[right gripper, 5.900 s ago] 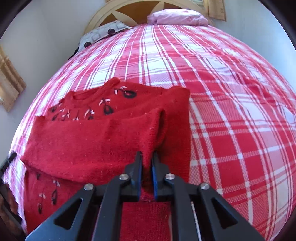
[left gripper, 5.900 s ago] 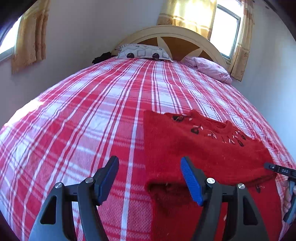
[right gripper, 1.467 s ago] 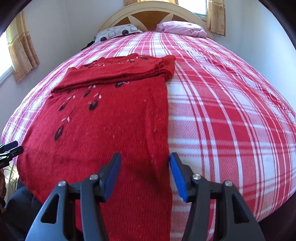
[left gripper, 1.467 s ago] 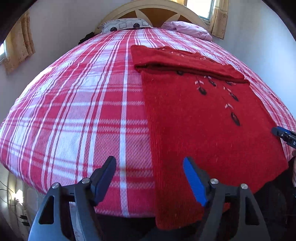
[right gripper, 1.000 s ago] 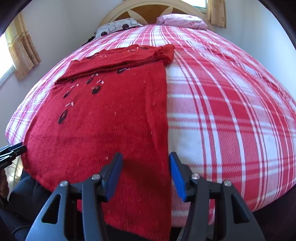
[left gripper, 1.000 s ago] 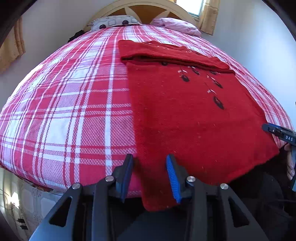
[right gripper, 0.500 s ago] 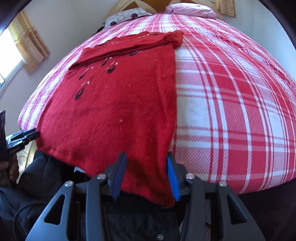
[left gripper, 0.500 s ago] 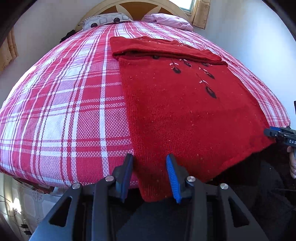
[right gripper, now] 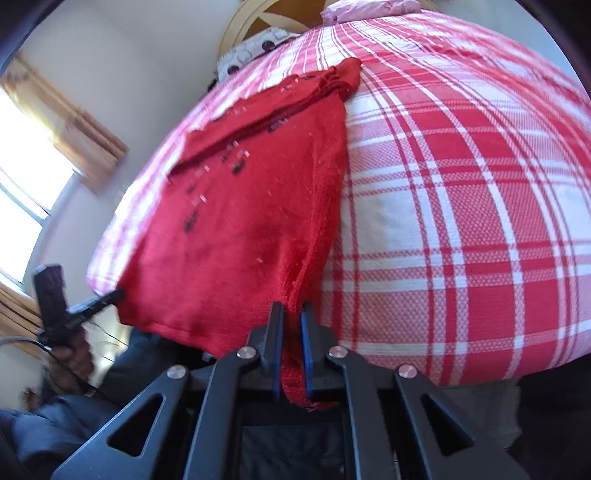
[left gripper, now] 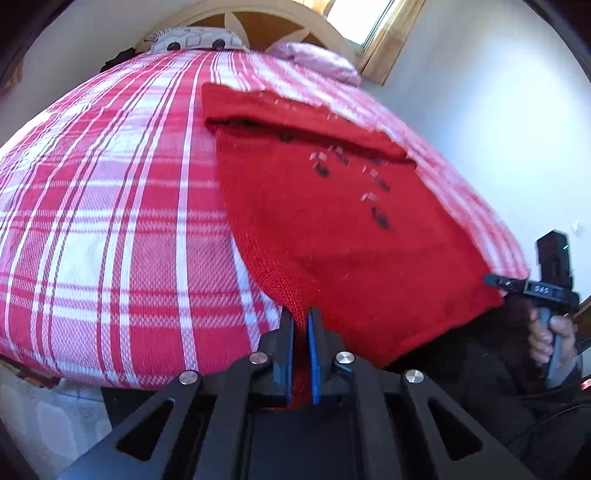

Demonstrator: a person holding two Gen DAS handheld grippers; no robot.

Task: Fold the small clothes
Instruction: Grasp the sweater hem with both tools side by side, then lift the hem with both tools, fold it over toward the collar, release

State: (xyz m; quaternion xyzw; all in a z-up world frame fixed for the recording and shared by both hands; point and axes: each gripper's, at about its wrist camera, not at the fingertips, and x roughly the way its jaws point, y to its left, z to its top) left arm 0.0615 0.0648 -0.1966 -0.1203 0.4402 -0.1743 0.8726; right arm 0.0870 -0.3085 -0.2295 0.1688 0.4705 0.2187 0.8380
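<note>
Left wrist view
Sweater: red sweater (left gripper: 332, 221) lies on the plaid bed (left gripper: 110, 221), its top part already folded down in a band at the far end; its near hem hangs over the bed's near edge.
Left gripper: left gripper (left gripper: 301, 325) has just closed its jaws, and they now pinch the hem's left corner; red knit shows between the blue pads.
Right gripper: right gripper (left gripper: 496, 282), seen at the frame's right side in a hand (left gripper: 550, 336), sits at the hem's other corner.
Axis: the sweater runs lengthwise away from the jaws toward the headboard (left gripper: 258, 22).

Right wrist view
Sweater: sweater (right gripper: 251, 221) stretches away from the jaws along the bed (right gripper: 461, 221), folded band at the far end, near the pillows (right gripper: 258, 48).
Right gripper: right gripper (right gripper: 291, 321) has just clamped too; its jaws are shut on the hem's right corner, with knit bunched between the pads.
Left gripper: left gripper (right gripper: 110, 295) is at the opposite corner, at the frame's left.

Judgement
Key relation: each gripper is nearer its own corner, and the hem spans between them, across the long axis. The next move is probably to carry the hem forward along that axis onto the band, keeping both corners level.
</note>
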